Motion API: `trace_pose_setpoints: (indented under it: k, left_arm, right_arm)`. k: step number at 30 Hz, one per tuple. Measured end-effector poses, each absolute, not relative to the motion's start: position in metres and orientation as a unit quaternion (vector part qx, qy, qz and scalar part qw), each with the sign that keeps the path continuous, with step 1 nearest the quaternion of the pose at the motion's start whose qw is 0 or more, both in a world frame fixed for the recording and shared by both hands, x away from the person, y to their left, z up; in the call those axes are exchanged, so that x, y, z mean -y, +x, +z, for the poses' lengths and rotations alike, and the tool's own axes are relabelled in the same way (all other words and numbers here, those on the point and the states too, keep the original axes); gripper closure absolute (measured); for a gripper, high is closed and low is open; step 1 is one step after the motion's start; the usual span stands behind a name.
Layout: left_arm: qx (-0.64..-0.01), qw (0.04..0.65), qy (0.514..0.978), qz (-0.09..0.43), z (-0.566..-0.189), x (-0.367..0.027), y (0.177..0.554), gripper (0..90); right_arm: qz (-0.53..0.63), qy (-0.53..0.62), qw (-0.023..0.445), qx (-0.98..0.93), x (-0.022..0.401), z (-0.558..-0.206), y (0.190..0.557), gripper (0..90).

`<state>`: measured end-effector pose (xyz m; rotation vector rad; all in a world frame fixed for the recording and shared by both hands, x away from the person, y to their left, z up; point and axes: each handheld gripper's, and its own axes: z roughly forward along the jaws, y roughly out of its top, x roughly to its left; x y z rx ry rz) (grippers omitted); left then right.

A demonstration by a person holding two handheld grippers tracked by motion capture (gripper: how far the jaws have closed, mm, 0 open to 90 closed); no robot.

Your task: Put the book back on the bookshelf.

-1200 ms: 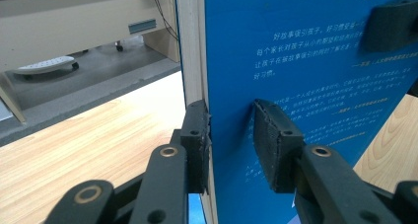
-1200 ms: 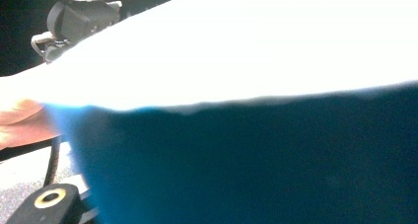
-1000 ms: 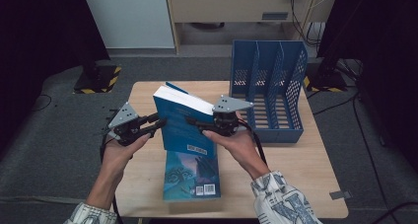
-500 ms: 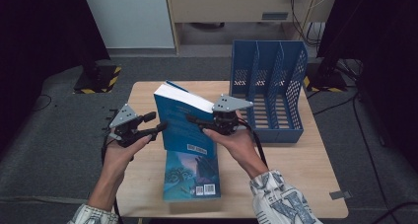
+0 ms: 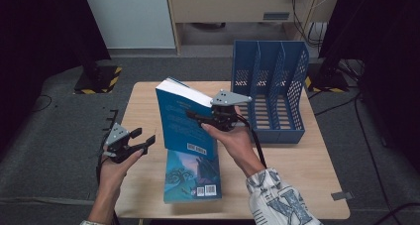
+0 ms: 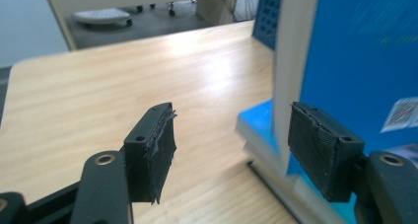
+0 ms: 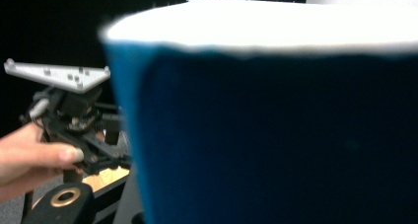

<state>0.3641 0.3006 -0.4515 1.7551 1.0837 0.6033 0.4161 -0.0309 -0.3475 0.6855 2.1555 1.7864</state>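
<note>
My right gripper (image 5: pixel 194 117) is shut on a thick blue book (image 5: pixel 181 118) and holds it upright over the wooden table (image 5: pixel 307 185), its white page edge on top. In the right gripper view the blue book's cover (image 7: pixel 271 135) is very close. A second blue book (image 5: pixel 190 175) lies flat beneath it. My left gripper (image 5: pixel 141 143) hangs open to the left of both books, apart from them. Its jaws have just been opening and nothing is between them. In the left gripper view the open left gripper (image 6: pixel 231 140) faces the upright book (image 6: pixel 355 61) and the flat book (image 6: pixel 256 125).
A blue mesh file rack (image 5: pixel 270 96) with several upright slots stands at the table's back right, just behind my right hand. Bare wood (image 6: pixel 123 76) stretches left of the books. Beyond the table are dark grey floor and a pale cabinet (image 5: pixel 237 7).
My left gripper has let go of the upright book's left edge, opened, and dropped down and leftward toward the table's near left corner. The right gripper keeps the book upright in place.
</note>
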Motion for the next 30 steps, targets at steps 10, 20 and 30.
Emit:
trace_pose_setpoints:
  k: [10,20,30]
  left_arm:
    - [-0.471,0.425,0.730,0.254,-0.479,-0.315,0.363,33.8]
    - [-0.494,0.384,0.738,0.255,-0.496,-0.320,0.367,29.3]
    - [-0.527,0.348,0.735,0.247,-0.510,-0.323,0.371,9.8]
  right_arm:
    - [0.615,0.267,0.144,-0.728,0.028,-0.335,0.425,61.2]
    - [0.609,0.268,0.158,-0.730,0.033,-0.323,0.427,61.3]
    - [0.607,0.274,0.165,-0.727,0.036,-0.320,0.427,61.2]
